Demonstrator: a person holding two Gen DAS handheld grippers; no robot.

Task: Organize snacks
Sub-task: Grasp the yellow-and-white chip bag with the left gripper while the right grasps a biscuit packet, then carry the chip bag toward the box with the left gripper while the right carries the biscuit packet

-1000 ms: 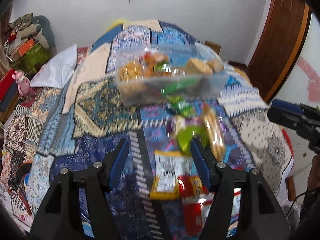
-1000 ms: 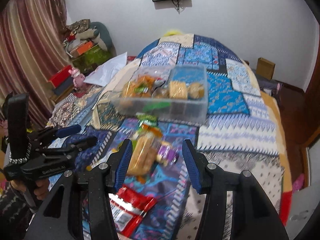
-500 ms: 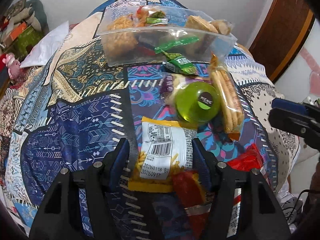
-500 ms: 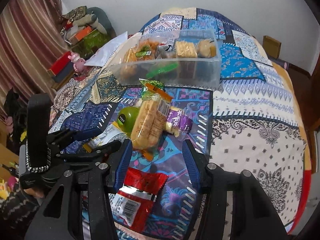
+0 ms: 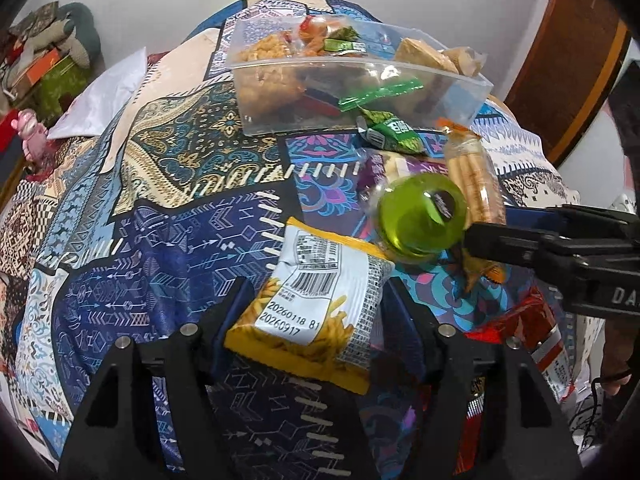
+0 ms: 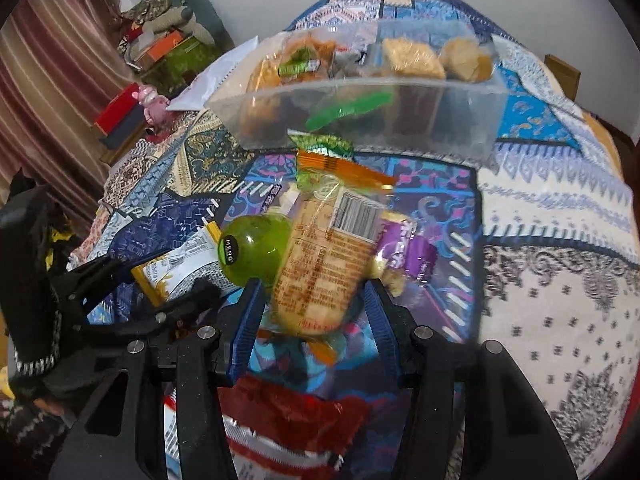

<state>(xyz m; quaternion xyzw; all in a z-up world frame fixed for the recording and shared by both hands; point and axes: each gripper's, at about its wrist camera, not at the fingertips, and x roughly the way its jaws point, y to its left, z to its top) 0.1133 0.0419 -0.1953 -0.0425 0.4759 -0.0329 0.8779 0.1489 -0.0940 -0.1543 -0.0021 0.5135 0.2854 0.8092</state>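
Both grippers are down over the snack pile on the quilt (image 5: pixel 160 216), and the job looks roughly half done: the clear bin (image 5: pixel 352 80) at the far side already has puffs, biscuits and a few wrapped bits in it, while a cluster is left loose in front of it

Left gripper (image 5: pixel 316 316), jaws wide, straddles the yellow chip bag (image 5: pixel 316 308); the bag sits right between the fingers, but I can't tell if they touch it, so no grip yet by my reading

Right gripper (image 6: pixel 316 316), also spread wide, frames the biscuit pack (image 6: pixel 324 268), nothing clamped there either

Waiting outside the bin: the green ball (image 6: pixel 256 252), the purple pack (image 6: pixel 404 252), a green sachet (image 5: pixel 394 132) lying just beside the bin wall, and the red pack (image 6: pixel 292 412) nearest the camera

Writing now: the chip bag shows a barcode and two dates, 20260118 and 20260917; the green ball carries a dark sticker reading MENG; the biscuit pack has a barcode and small print too blurred to read

Likely next, each gripper closes on its pack and carries it to the bin
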